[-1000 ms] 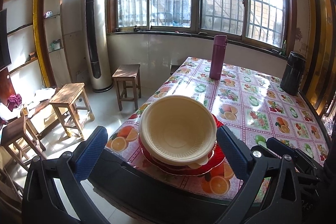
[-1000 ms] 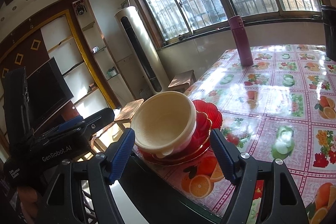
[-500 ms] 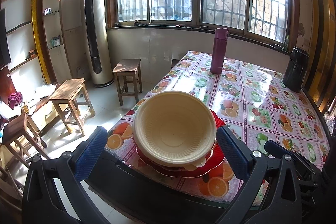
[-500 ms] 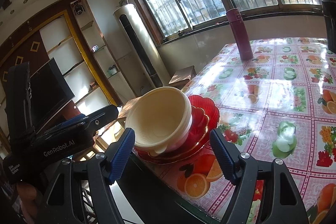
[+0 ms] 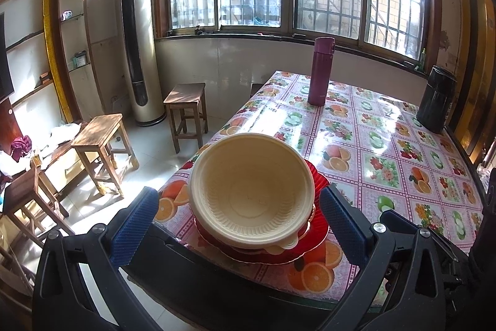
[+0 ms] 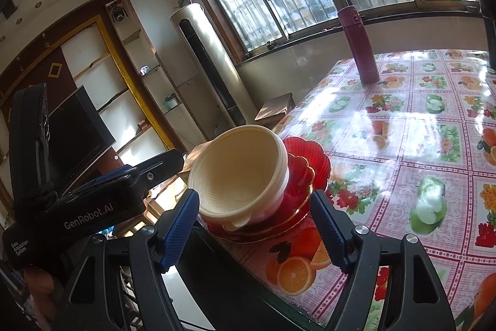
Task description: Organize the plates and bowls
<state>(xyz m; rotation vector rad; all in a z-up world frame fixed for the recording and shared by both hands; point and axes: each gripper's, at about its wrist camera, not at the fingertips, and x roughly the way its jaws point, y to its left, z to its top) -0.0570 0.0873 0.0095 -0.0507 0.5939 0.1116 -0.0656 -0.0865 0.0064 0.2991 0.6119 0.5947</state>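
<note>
Stacked cream bowls (image 5: 251, 194) sit on stacked red plates (image 5: 316, 241) at the near corner of the fruit-print table (image 5: 387, 151). They also show in the right wrist view as cream bowls (image 6: 238, 176) on red plates (image 6: 307, 163). My left gripper (image 5: 238, 225) is open, its blue pads on either side of the stack, not touching. My right gripper (image 6: 254, 225) is open and empty in front of the stack. The left gripper's body (image 6: 93, 200) shows at the left of the right wrist view.
A purple flask (image 5: 322, 70) and a black canister (image 5: 435, 100) stand at the table's far side. Wooden stools (image 5: 102, 141) and a tall air conditioner (image 5: 136, 45) stand on the floor left of the table.
Both grippers have risen and tilted a little, so the bowls and plates sit lower in both views. The stack has not moved and both grippers stay open.
</note>
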